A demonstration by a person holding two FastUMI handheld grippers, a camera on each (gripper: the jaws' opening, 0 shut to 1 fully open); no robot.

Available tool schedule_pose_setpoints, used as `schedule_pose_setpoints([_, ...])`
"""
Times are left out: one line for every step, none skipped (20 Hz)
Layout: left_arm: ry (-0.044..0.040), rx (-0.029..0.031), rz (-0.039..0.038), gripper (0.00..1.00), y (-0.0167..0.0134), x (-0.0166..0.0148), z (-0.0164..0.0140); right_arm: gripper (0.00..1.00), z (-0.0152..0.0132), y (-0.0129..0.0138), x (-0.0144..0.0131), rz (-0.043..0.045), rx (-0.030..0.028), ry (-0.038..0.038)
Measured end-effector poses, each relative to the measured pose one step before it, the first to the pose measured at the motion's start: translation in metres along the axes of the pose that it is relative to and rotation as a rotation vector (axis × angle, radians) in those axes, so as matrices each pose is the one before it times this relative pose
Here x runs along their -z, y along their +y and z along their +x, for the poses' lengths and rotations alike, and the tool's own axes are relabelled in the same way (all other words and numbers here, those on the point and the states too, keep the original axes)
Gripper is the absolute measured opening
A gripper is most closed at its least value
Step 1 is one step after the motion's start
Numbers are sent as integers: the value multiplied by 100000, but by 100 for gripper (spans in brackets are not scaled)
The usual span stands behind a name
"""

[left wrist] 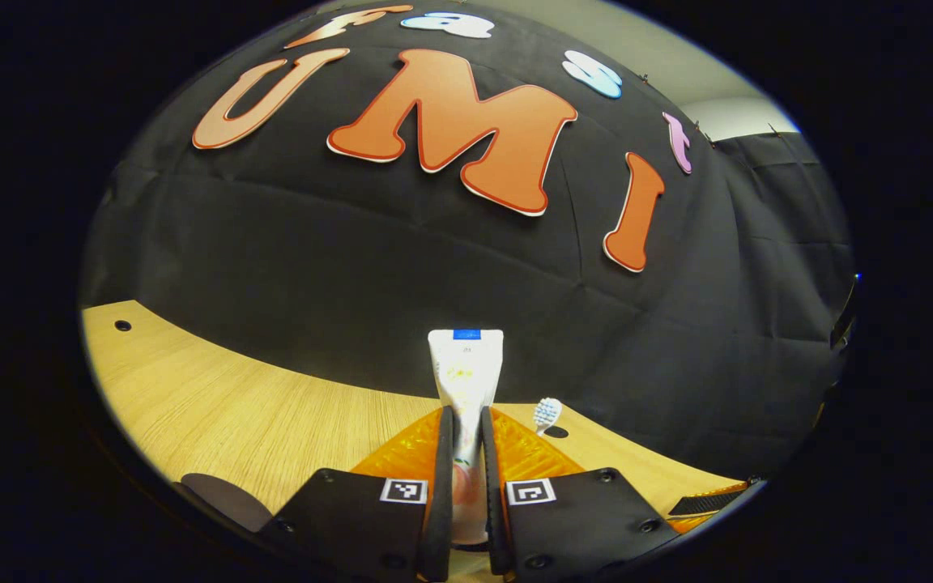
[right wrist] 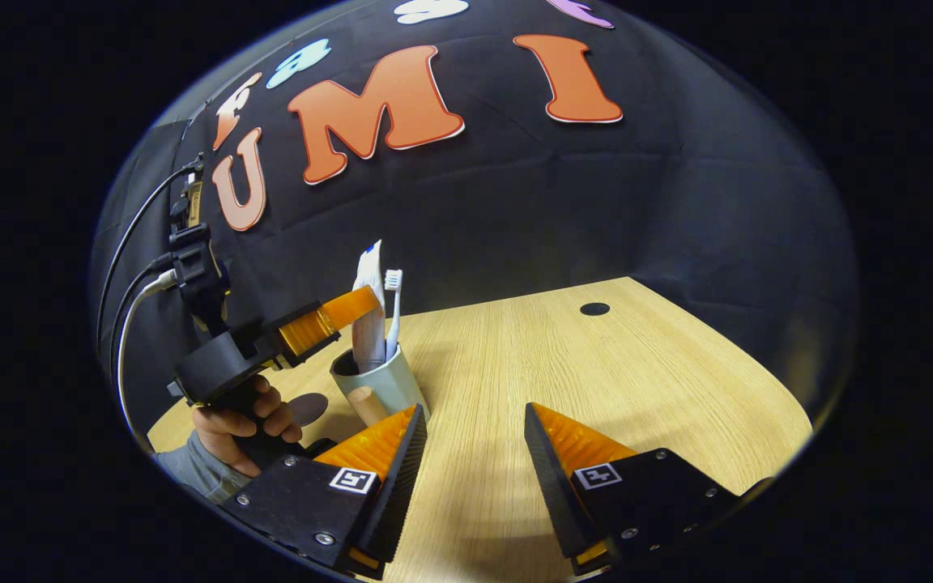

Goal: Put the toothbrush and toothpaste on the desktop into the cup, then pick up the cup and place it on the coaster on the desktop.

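A white toothpaste tube [left wrist: 466, 368] stands upright between the fingers of my left gripper [left wrist: 466, 419], which is shut on it. In the right gripper view the tube [right wrist: 368, 324] and a white toothbrush [right wrist: 393, 312] stand in a pale grey cup [right wrist: 389, 382] with a wooden handle, and the left gripper [right wrist: 363, 304] grips the tube from the left above the rim. The toothbrush head [left wrist: 547, 413] shows just right of my left fingers. My right gripper [right wrist: 475, 441] stands open low over the table, to the right of the cup, with nothing between its fingers.
A dark round coaster [right wrist: 308, 407] lies on the wooden table [right wrist: 596, 380] left of the cup, also at the lower left as coaster [left wrist: 219, 498]. A hand [right wrist: 244, 425] holds the left gripper. Round cable holes [right wrist: 594, 308] mark the tabletop.
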State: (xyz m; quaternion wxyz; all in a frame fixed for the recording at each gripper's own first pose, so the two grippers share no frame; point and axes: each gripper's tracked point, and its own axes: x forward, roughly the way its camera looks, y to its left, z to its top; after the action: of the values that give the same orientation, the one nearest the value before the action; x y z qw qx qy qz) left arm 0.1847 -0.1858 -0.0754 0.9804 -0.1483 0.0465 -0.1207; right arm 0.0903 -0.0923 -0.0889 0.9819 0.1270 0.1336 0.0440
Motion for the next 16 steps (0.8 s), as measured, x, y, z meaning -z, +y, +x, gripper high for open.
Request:
schedule_pose_setpoints([380, 1158, -360, 22, -157, -28, -38, 74, -53, 236, -18, 213, -236, 24])
schedule_pose_setpoints([-516, 1246, 288, 22, -247, -373, -255, 74, -70, 132, -12, 194, -253, -115])
schedule_pose_setpoints([-584, 1050, 909, 23, -125, -414, -373, 74, -48, 366, -102, 30, -755, -234])
schedule_pose_setpoints([-764, 1012, 1736, 25, -253, -384, -328, 74, -73, 349, -69, -55, -590, -77])
schedule_pose_setpoints([-1307, 431, 2049, 23, -355, -376, -555, 74, -34, 383, 77, -244, -687, -24])
schedule_pose_setpoints([-1099, 423, 2143, 20, -136, -700, -385, 74, 14, 323, 68, -209, -499, 193])
schedule_pose_setpoints([-457, 1236, 1025, 21, -179, -209, -709, 74, 77, 465, 96, -401, -927, 508])
schedule_pose_setpoints([23, 1173, 383, 21, -234, -343, -607, 74, -44, 536, 39, -331, -897, 308])
schedule_pose_setpoints([70, 476, 241, 26, -7, -264, -338, 74, 34, 578, 8, -502, -1366, 549])
schedule_pose_setpoints([-308, 574, 7, 27, 3, -456, -602, 74, 35, 625, -7, -538, -1085, 617])
schedule_pose_setpoints([-165, 1040, 129, 36, -63, -234, -444, 74, 52, 661, 100, -922, -1014, 508])
schedule_pose_setpoints([182, 1502, 442, 46, -27, -233, -479, 74, 28, 513, -71, -1144, -801, 186])
schedule_pose_setpoints([345, 311, 1122, 56, 136, -72, -492, 74, 89, 498, -4, -1317, -611, 407])
schedule_pose_setpoints([121, -1041, 1753, 66, 512, -317, -593, 74, 160, 411, -127, -1342, -475, 297])
schedule_pose_setpoints([343, -890, 1646, 76, 448, -264, -537, 74, 155, 254, -185, -1183, -73, 280])
schedule_pose_setpoints([567, -901, 1456, 79, 417, -248, -561, 74, 199, 229, -103, -983, -211, 221])
